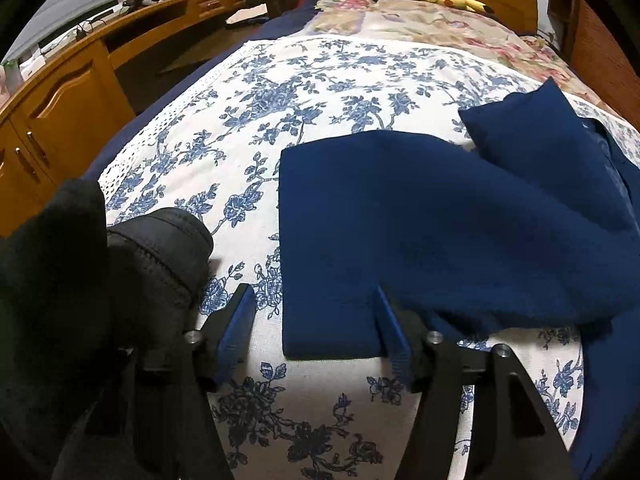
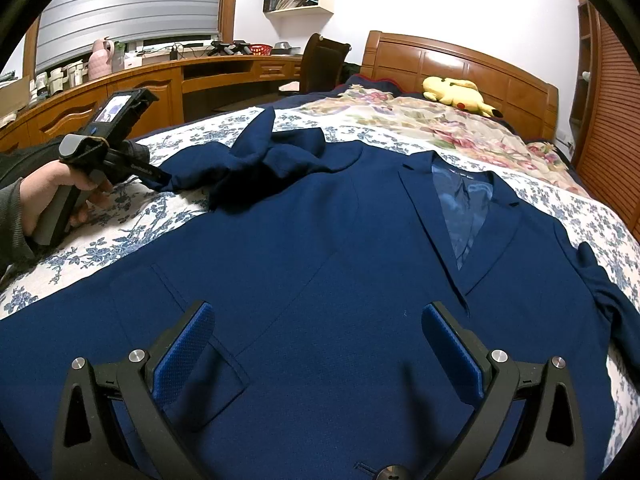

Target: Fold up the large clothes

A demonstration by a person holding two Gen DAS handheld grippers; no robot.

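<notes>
A navy jacket was laid front-up across the floral bedspread, collar toward the headboard. The left gripper was held apart, its jaws astride the sleeve cuff. The right gripper was spread wide above the jacket front, nothing clamped

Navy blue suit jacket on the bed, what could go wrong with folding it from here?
1. The bunched sleeve of the navy blue suit jacket may get folded in crooked and crease.
2. The left gripper is open with the sleeve cuff only partly between its fingers, so closing could catch just an edge and slip.
</notes>
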